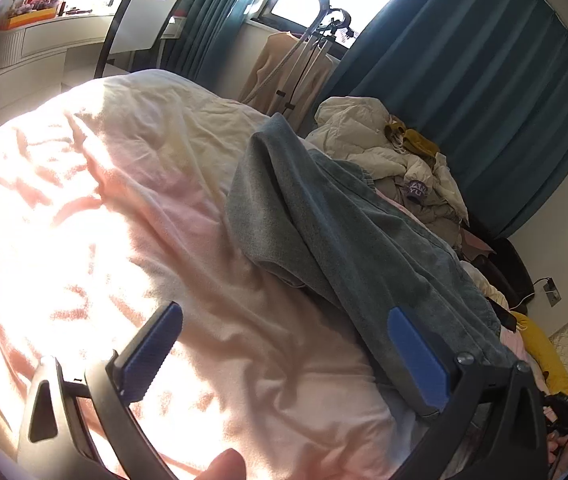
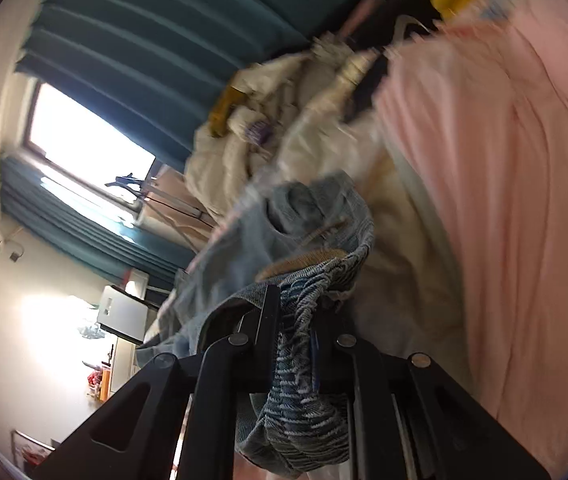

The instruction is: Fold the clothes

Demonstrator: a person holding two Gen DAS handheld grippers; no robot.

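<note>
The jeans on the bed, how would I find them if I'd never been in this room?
Look for the big bed with the pink sheet by the teal curtains. On its right side, in front of a heap of cream puffy coats, lie the jeans. They are the only faded blue denim there, and the right gripper is pinching their gathered waistband.

We see blue jeans [image 1: 368, 248] with a grey-blue, faded look, and their stretchy band [image 2: 304, 360] has tiny blue and white stripes. Our left tool [image 1: 284, 356] has bright blue pads on black arms. Our right tool [image 2: 296, 320] is black. The bed sheet [image 1: 124, 200] is pink. The curtains [image 1: 484, 80] are dark teal. A puffy coat [image 1: 372, 140] is cream, with something yellow [image 1: 416, 140] on it.
</note>
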